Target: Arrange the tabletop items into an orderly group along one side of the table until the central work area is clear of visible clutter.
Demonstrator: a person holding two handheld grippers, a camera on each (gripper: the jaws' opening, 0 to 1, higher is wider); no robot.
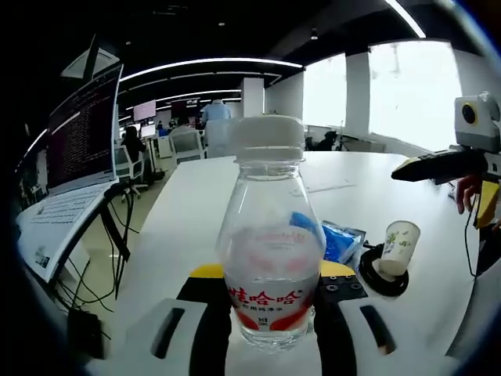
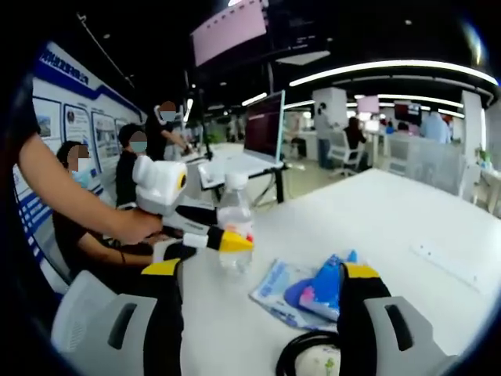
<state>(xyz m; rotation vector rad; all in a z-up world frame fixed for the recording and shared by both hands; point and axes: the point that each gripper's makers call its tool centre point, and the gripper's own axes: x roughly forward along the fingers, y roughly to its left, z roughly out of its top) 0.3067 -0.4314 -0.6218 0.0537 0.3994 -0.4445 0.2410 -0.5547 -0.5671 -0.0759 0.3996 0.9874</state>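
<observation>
The left tool [image 1: 270,317] grips the water bottle [image 1: 270,235] upright on the white counter [image 1: 188,211]. The right tool [image 2: 262,313] hangs open, blue packet [image 2: 313,294] at its twelve o'clock.

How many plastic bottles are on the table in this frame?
1. A clear water bottle stands upright on the white table, between the left tongs; the right gripper view shows it beside the blue packet. Others may sit outside both views.
</observation>
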